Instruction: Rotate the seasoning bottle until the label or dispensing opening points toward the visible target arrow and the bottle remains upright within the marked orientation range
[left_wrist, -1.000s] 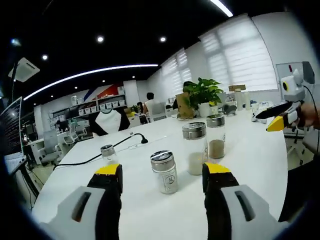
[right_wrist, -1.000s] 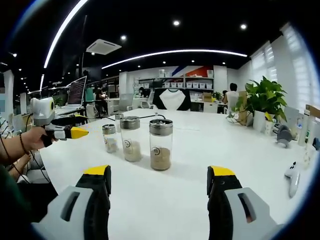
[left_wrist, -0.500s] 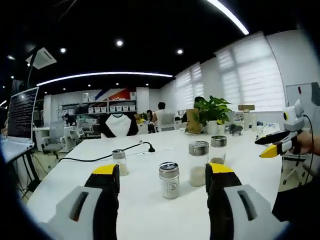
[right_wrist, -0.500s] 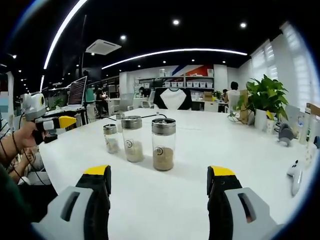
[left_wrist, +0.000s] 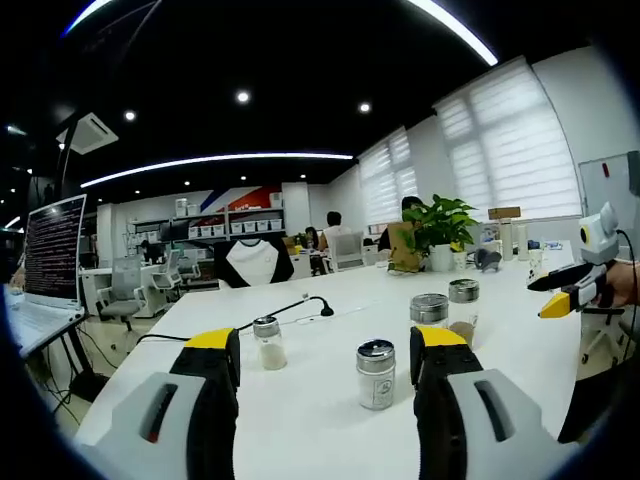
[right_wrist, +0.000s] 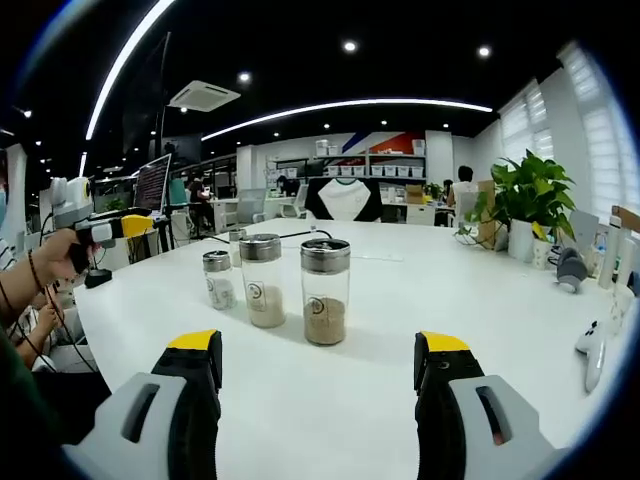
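On the white table (right_wrist: 420, 300) in front of you stand three seasoning bottles, all upright with metal caps on top: a tall one (right_wrist: 325, 291) with brown grains, its round label facing your right gripper (right_wrist: 318, 365), a pale-filled one (right_wrist: 261, 279), and a short one (right_wrist: 218, 279). Both your grippers are spread and hold nothing (the left gripper (left_wrist: 325, 358) frames the short bottle from the far side).

White tabletop (right_wrist: 400, 400) carries three lidded seasoning bottles (right_wrist: 325, 291) in a row at 12 o'clock, potted plant (right_wrist: 527, 205) at 2.
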